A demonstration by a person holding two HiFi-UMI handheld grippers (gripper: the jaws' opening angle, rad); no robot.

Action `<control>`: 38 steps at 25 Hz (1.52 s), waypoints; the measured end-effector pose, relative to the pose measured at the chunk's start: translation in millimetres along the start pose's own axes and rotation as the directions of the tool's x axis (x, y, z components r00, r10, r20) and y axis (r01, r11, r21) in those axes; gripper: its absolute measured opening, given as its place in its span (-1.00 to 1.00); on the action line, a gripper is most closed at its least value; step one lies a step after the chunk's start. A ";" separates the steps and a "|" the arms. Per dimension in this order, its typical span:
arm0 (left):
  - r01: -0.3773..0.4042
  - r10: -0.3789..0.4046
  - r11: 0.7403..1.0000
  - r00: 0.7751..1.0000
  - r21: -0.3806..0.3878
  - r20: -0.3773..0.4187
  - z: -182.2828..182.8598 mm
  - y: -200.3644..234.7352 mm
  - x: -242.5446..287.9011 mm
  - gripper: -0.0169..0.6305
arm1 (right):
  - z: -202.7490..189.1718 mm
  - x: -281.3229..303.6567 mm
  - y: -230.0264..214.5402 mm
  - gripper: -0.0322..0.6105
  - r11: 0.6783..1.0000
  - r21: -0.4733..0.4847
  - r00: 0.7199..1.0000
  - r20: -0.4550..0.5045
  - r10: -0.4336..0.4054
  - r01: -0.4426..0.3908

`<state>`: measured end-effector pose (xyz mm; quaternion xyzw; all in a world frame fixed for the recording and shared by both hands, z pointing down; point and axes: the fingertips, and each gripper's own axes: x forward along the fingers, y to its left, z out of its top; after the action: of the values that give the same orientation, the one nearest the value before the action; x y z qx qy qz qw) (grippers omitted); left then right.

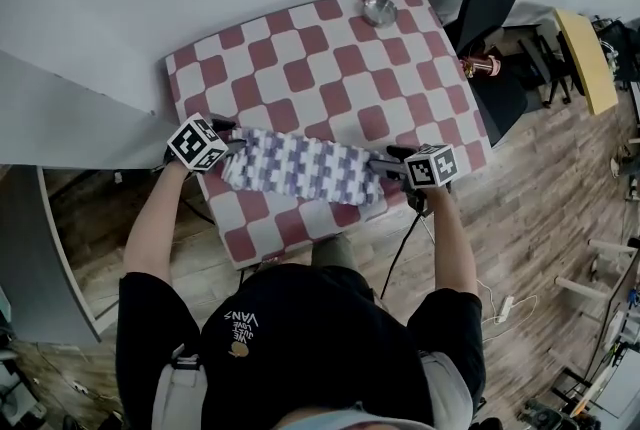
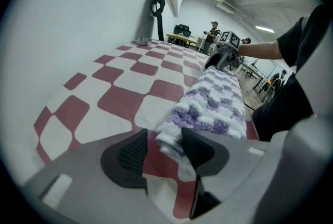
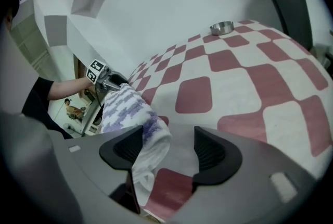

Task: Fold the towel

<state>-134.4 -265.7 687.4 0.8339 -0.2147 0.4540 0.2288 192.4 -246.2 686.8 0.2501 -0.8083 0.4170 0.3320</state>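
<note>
Purple-and-white towel [image 1: 300, 166] lying as a folded strip along the near edge of the checkered table [image 1: 330, 68], left gripper [image 2: 164, 147] jaws standing apart with one towel end between them, right gripper [image 3: 169, 147] jaws spreading wide, unclamped, the other towel end partly disappearing behind its left jaw, marker cubes [image 1: 197, 144] covering both jaw pairs in the head view.

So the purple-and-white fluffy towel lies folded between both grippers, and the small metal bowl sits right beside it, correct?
No: the small metal bowl sits far from the purple-and-white fluffy towel, near the far edge of the red-and-white checked table, as the head view shows. The rest holds.
</note>
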 end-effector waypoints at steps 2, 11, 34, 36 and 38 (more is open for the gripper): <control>-0.021 0.021 1.000 0.999 -0.013 0.033 1.1 2.2 -6.8 -0.34 | 0.5 -8.5 -3.7 0.09 0.999 0.021 0.998 0.042 -0.041 0.040; -0.116 0.122 0.992 0.976 -0.046 0.183 5.3 10.5 -59.8 -0.33 | 16.3 -82.0 -15.9 0.08 0.929 0.238 0.855 0.374 -0.358 0.284; -0.216 0.163 0.960 0.949 0.180 0.272 -11.9 -98.9 -7.1 -0.33 | -73.2 -21.4 53.1 0.14 0.593 0.752 0.675 0.598 -0.432 -0.287; -0.218 0.167 0.962 0.947 0.164 0.274 -13.3 -97.2 -3.6 -0.33 | -72.3 -17.2 53.4 0.14 0.583 0.752 0.682 0.601 -0.418 -0.306; -0.220 0.174 0.965 0.946 0.146 0.275 -13.2 -95.4 -0.2 -0.33 | -69.5 -14.9 52.7 0.14 0.584 0.751 0.689 0.600 -0.408 -0.308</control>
<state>-89.3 -181.4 675.8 0.8773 -0.2844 0.3787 0.0781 189.0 -158.1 678.9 0.5401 -0.5784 0.5918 -0.1536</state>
